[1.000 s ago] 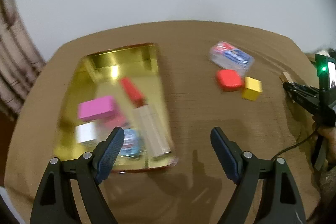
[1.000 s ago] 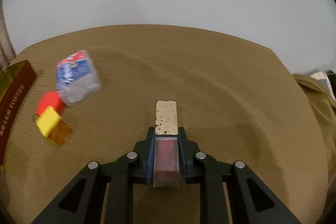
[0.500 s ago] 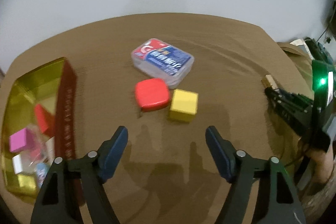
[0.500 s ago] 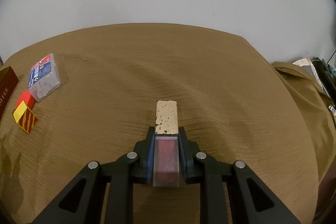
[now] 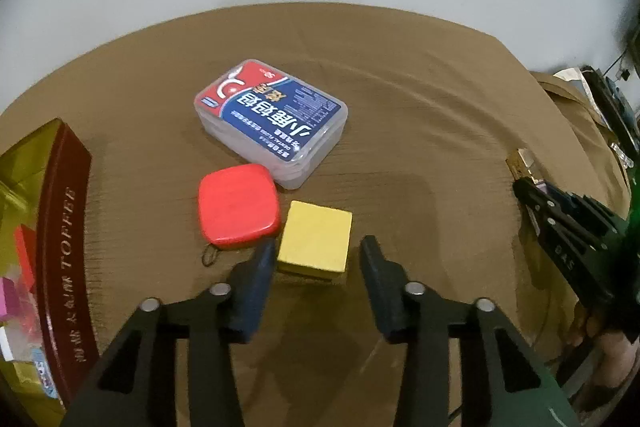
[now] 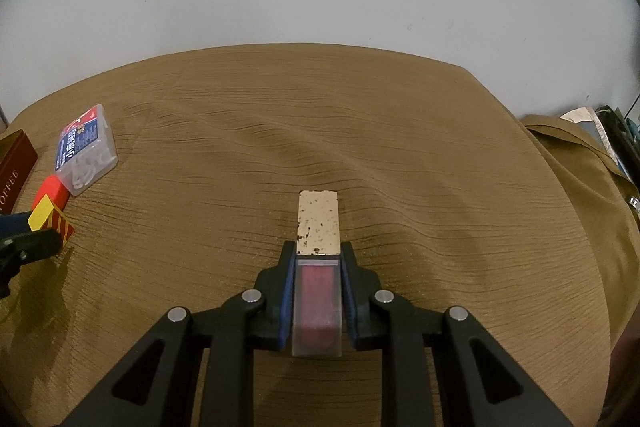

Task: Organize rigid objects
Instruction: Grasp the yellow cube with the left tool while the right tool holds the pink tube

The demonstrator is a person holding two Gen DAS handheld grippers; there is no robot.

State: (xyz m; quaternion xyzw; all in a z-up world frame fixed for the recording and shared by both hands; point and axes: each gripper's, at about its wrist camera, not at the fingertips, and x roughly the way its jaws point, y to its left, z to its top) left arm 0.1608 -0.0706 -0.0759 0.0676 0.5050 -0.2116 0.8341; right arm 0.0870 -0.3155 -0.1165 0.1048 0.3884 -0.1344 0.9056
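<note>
My left gripper (image 5: 318, 259) tilts steeply down, jaws closing around the yellow block (image 5: 315, 241), pads not yet pressing it. My right gripper (image 6: 318, 269) slopes forward, clamped on a slim case (image 6: 318, 259) above the cloth (image 6: 360, 147).

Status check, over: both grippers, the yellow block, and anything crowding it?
Left gripper closing around the yellow block, pads not yet pressing. Right gripper shut on a clear rectangular case. Red case crowds the block's left side.
</note>
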